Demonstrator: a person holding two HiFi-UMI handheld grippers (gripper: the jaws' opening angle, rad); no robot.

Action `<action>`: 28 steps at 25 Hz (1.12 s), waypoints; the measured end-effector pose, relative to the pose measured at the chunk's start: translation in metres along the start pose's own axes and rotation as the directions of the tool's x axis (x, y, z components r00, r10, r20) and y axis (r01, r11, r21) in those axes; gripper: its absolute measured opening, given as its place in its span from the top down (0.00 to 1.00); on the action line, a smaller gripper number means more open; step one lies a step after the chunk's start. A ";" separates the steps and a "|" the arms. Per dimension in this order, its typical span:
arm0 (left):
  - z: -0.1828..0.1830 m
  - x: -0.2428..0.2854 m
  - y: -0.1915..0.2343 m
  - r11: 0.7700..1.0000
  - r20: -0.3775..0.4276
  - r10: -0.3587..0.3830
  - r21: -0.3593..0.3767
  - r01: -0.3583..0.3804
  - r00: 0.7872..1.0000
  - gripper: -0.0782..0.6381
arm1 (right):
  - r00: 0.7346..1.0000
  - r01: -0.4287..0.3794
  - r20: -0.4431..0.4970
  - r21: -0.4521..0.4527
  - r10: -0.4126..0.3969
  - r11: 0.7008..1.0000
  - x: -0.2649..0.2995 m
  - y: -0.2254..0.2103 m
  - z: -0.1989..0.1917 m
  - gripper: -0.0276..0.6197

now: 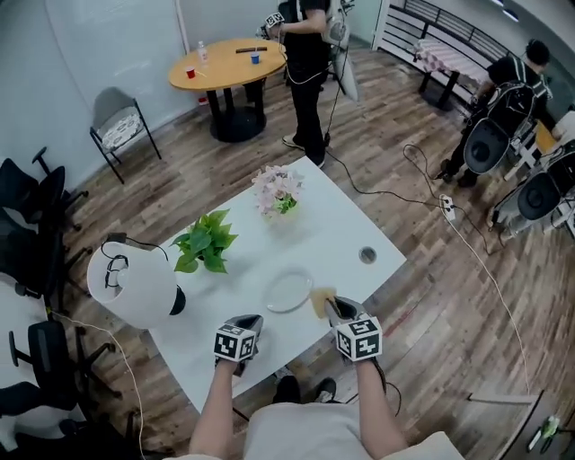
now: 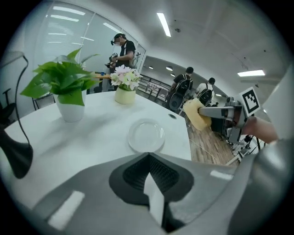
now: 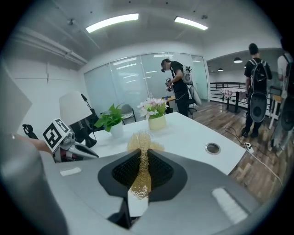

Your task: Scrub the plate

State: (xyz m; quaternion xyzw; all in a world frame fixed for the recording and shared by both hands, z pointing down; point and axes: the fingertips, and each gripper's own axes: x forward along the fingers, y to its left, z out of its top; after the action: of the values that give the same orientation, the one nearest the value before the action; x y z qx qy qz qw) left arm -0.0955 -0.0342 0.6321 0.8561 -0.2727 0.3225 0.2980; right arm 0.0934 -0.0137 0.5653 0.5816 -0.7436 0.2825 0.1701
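- yellow scourer (image 3: 139, 174) clenched in right gripper (image 1: 333, 309) fingers, near the plate (image 1: 288, 292) on the table (image 1: 334, 226).
- left gripper (image 2: 149, 159) fingers closed, empty.
- scrubbing not yet begun; next, bring scourer onto plate.

Floor (image 1: 162, 193): grey-brown wood planks; a cable (image 1: 382, 190) trails across it to a power strip (image 1: 446, 207).
Walls (image 1: 81, 45): pale and plain; frosted glass partition (image 3: 121, 80) on one side.
Ceiling (image 3: 151, 41): white, with long strip lights (image 3: 112, 22).
Counter (image 1: 332, 229): white, rectangular, with a round cable port (image 1: 367, 255) near one corner.
Round wooden table (image 1: 229, 61): dark pedestal.
Grey folding chair (image 1: 117, 126): near the wall.
Black office chairs (image 1: 27, 225): left edge.
Black railing (image 1: 449, 27): far right.
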 end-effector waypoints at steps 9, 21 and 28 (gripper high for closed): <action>0.039 -0.054 -0.054 0.993 0.125 0.117 -0.018 -0.115 0.985 0.89 | 0.997 -0.047 0.068 0.121 0.039 0.992 -0.028 0.015 -0.001 0.86; 0.016 -0.089 -0.159 0.983 0.318 0.167 -0.121 -0.135 0.933 0.89 | 0.991 -0.064 0.121 0.041 0.059 0.997 -0.097 0.020 -0.032 0.86; 0.000 -0.096 -0.178 0.986 0.329 0.169 -0.072 -0.154 0.929 0.89 | 0.990 -0.054 0.131 0.009 0.052 0.998 -0.124 0.017 -0.041 0.86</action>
State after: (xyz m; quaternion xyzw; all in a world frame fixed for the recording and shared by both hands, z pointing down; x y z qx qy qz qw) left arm -0.0395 0.1121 0.5037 0.8661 -0.3957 0.1902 0.2391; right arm 0.1067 0.1101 0.5213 0.5798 -0.7666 0.2530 0.1099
